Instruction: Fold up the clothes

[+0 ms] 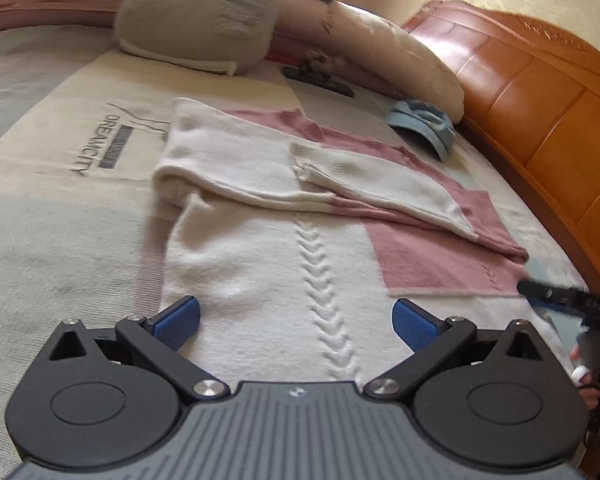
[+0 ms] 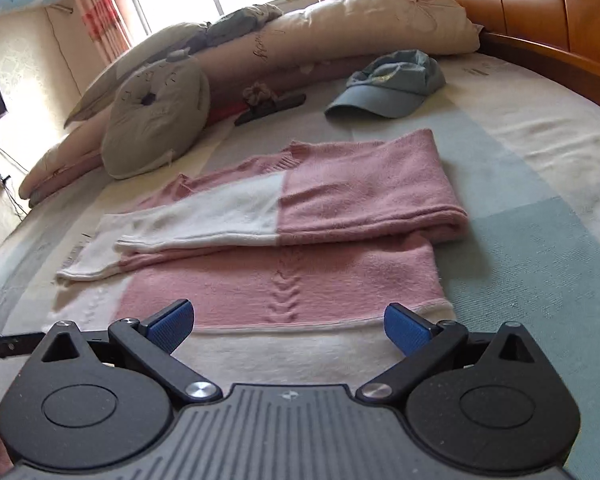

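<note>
Sweater (image 1: 268,248), pink and white, lies flat on the bed (image 1: 40,216), right in front of both sets of jaws. Its two sleeves are folded in across the body. The left gripper (image 1: 296,320) is wide open and holds nothing; the white half sits between its blue fingers (image 1: 180,320). The right gripper (image 2: 288,326) is wide open too, with the pink half and the white hem ahead of it. Past the sweater, far from the jaws, are a blue cap (image 2: 388,84), a grey cushion (image 2: 156,120) and pillows (image 2: 360,28).
</note>
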Demonstrator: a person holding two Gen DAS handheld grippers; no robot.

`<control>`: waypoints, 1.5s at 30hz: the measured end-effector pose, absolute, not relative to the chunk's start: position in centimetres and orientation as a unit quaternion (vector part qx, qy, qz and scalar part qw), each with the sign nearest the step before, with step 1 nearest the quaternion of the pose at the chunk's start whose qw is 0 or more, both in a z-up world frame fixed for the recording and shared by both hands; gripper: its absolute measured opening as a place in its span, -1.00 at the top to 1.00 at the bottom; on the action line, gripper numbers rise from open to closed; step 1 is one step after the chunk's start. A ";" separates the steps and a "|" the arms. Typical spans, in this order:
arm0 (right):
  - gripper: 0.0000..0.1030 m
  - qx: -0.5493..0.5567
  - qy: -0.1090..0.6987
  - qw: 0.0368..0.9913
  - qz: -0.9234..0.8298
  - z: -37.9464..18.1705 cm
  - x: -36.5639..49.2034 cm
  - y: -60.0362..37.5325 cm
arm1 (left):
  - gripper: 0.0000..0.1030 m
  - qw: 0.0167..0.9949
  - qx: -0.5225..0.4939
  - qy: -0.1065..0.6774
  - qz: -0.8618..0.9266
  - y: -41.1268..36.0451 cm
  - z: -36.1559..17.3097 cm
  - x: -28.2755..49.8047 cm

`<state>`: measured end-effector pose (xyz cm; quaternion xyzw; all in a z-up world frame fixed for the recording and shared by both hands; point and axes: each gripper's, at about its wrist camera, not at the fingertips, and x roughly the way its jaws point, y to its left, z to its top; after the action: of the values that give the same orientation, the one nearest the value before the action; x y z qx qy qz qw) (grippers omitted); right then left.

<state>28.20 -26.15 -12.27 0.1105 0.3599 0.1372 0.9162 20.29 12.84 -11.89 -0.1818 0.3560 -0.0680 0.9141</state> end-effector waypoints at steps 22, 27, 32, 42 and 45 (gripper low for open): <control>-0.99 0.058 0.366 0.921 0.116 -11.3 31.2 -25.0 | -0.98 0.925 -0.137 0.352 -0.036 11.4 -8.8 15.2; -1.00 0.087 0.363 0.918 0.133 -9.2 26.4 -25.0 | -0.98 0.930 -0.131 0.338 -0.064 10.1 -7.7 14.1; -1.00 0.056 0.377 0.914 0.142 -10.1 20.2 -23.8 | -0.98 0.927 -0.119 0.343 -0.089 8.1 -7.6 12.7; -1.00 -0.026 0.359 0.921 0.147 -13.2 15.7 -22.8 | -0.98 0.917 -0.046 0.385 -0.089 5.3 -11.5 10.2; -1.00 -0.037 0.356 0.920 0.158 -13.2 15.7 -23.0 | -0.98 0.922 0.001 0.379 -0.075 4.6 -12.0 8.9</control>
<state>15.71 -22.97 -13.25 -0.0369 0.3558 0.1585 0.9203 8.91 4.58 -11.97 0.0015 0.3787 -0.0750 0.9225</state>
